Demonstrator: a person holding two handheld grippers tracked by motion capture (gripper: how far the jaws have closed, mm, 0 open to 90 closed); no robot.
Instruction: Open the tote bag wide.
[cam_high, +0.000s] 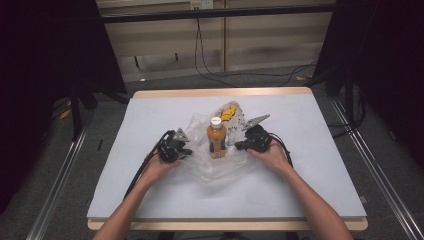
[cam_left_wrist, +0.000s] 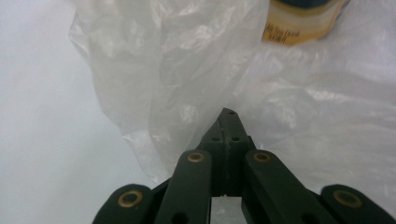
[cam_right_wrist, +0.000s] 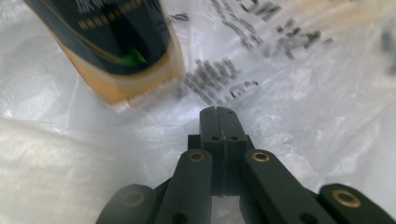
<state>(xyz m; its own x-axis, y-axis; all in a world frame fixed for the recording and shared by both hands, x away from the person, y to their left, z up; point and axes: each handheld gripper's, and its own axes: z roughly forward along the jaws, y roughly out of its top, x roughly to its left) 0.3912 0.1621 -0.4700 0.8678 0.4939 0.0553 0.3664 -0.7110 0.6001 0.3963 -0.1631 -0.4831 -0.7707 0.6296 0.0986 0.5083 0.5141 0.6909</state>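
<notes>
Now | left gripper (cam_left_wrist: 227, 122) pinching bag (cam_high: 200, 125) left; right gripper (cam_right_wrist: 218, 116) closed, seemingly on film | bottle (cam_high: 216, 137) standing between (thin, slippery film; grip edges)

- One bottle (cam_high: 216, 138) of orange drink, white cap, dark label, standing upright on the plastic.
- One clear plastic bag (cam_high: 212, 167), crumpled, spread under and around the bottle.
- One yellow item (cam_high: 228, 113) inside the far part of the bag; its kind cannot be told.
- Two handheld grippers: left gripper (cam_high: 186, 150), right gripper (cam_high: 239, 145), one on each side of the bottle.
- Two hands: left hand (cam_high: 161, 165), right hand (cam_high: 272, 155).
- One table (cam_high: 320, 165) with a pale grey top.
</notes>
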